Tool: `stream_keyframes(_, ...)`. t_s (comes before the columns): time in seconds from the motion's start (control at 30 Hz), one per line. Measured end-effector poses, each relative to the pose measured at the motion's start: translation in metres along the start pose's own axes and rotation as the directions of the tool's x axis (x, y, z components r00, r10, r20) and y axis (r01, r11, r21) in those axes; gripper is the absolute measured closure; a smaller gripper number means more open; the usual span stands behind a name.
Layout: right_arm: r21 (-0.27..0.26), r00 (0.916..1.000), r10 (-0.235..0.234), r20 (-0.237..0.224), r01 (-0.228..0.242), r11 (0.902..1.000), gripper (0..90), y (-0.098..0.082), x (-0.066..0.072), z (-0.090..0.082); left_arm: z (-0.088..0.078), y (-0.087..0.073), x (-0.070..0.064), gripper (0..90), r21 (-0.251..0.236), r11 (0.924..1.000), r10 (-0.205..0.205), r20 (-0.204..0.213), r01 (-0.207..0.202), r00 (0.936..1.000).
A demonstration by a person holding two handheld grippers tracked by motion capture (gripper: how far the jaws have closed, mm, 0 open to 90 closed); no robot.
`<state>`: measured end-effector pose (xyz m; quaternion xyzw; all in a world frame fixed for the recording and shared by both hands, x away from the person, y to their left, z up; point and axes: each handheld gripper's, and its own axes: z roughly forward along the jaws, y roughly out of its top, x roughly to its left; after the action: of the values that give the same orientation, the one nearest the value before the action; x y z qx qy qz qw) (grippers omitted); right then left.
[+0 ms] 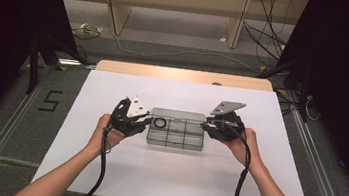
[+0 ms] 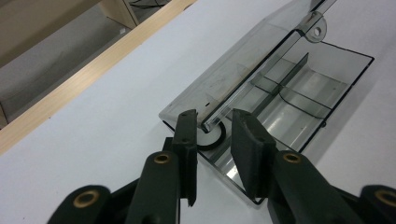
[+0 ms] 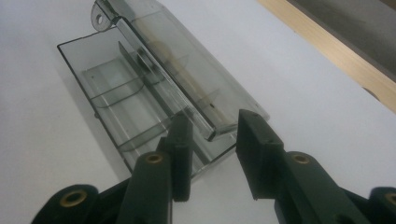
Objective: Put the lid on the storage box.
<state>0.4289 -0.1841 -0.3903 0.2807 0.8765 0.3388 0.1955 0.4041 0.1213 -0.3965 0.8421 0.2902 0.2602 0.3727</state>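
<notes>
A clear plastic compartment box [image 1: 176, 134] lies in the middle of the white table, and its lid [image 2: 233, 70] is swung open toward the far side. A black ring [image 1: 159, 123] sits in its left end compartment. At the box's left end, the left gripper [image 1: 148, 121] has its jaws on either side of the lid's near edge [image 2: 212, 122], with a gap showing on both sides. The ring [image 2: 212, 143] lies just beyond them. My right gripper [image 1: 205, 126] stands the same way at the right end, its jaws [image 3: 212, 135] astride the lid's edge [image 3: 212, 130] and apart from it.
The box's other compartments [image 3: 116, 93] look empty behind their dividers. White table surface [image 1: 172, 178] lies all around the box. A wooden strip [image 1: 185, 75] edges the far side. Beyond it are cables [image 1: 167, 54] on the floor and dark stands at both sides.
</notes>
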Motion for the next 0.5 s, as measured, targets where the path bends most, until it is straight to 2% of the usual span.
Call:
stream_keyframes(0.17,0.013,1.0,-0.002,-0.007,0.002,0.9999,67.3,-0.003,0.003,-0.001,0.001,-0.004,-0.001,70.4,0.006,0.9999,-0.012,0.012,0.012,0.9999)
stream_keyframes(0.5,0.033,0.9999,0.001,-0.014,0.0,0.9995,66.2,-0.01,0.008,0.001,0.001,-0.011,-0.005,70.4,0.021,0.9998,-0.005,0.025,0.004,0.9997)
